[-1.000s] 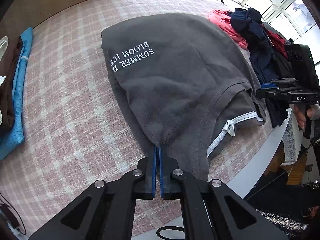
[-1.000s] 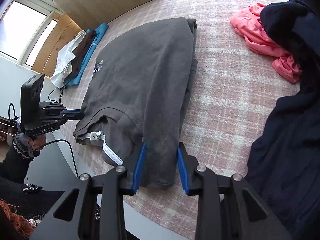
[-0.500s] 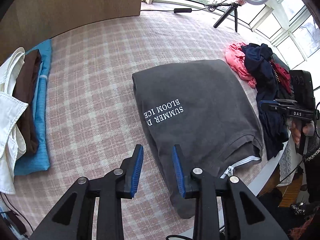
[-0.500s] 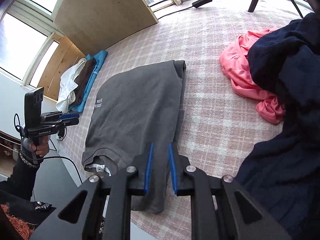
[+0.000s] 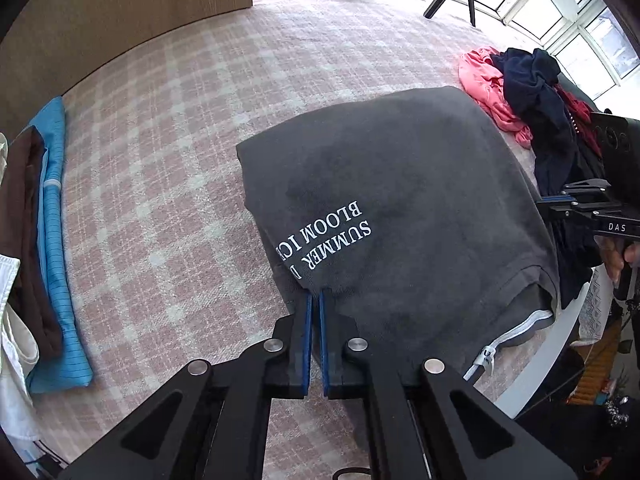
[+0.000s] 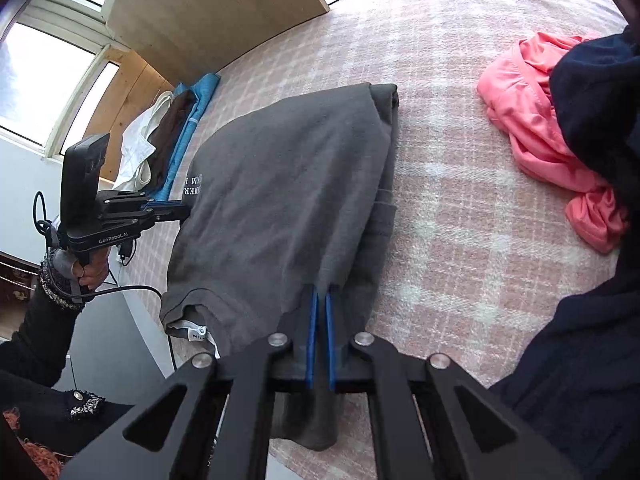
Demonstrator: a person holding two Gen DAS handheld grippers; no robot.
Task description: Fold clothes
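The grey T-shirt (image 5: 400,208) lies folded on the checked pink worktop (image 5: 160,160), its collar with the white neck tape (image 5: 504,340) at the near edge and its folded hem end at the far side, so its long axis runs from the near edge away across the worktop; the white lettering (image 5: 324,240) reads upside down from the left wrist view. Half a second ago both hand-held grippers hung above the cloth, the left one spread wide and the right one nearly closed; now each has come down onto the shirt. The left hand-held gripper (image 5: 314,300) has its blue pads pressed together on the shirt's left edge, just below the lettering. The right hand-held gripper (image 6: 320,296) pinches the shirt's right side edge near the collar end, where the fabric puckers at its tips. The shirt thus stretches between the two, ahead of each. Off to the right lie a pink garment (image 6: 540,120) and a dark navy pile (image 6: 592,320); along the left edge sits a stack of blue, brown and white folded clothes (image 5: 48,220).
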